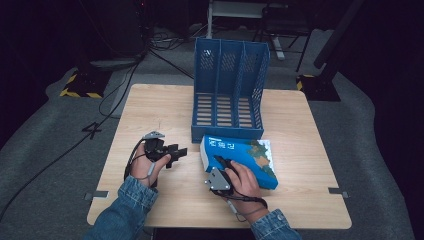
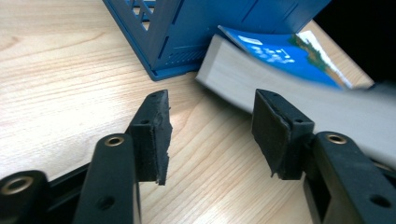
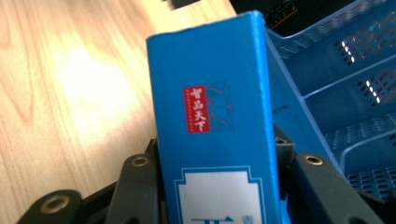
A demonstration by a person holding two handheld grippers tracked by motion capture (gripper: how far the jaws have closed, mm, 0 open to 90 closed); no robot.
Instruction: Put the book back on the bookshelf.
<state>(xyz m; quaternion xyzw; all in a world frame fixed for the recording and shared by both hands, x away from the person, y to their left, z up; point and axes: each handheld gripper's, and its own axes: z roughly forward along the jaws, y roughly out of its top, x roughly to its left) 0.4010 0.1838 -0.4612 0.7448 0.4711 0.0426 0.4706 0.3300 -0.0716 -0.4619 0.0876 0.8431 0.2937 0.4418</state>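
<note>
I saw the left gripper (image 1: 172,154) over the tabletop's (image 1: 150,105) left half, near the front edge, jaws spread with nothing between them, rubbery black pads (image 2: 152,135) facing each other, the book just right of it. The thick blue book (image 1: 242,155) sat mid-table toward the front edge, glossy cover, pale page block, one end lifted. My right gripper (image 1: 222,167) pinched its spine end. Behind the book stood the perforated blue plastic file rack (image 1: 230,90), three slots.
</note>
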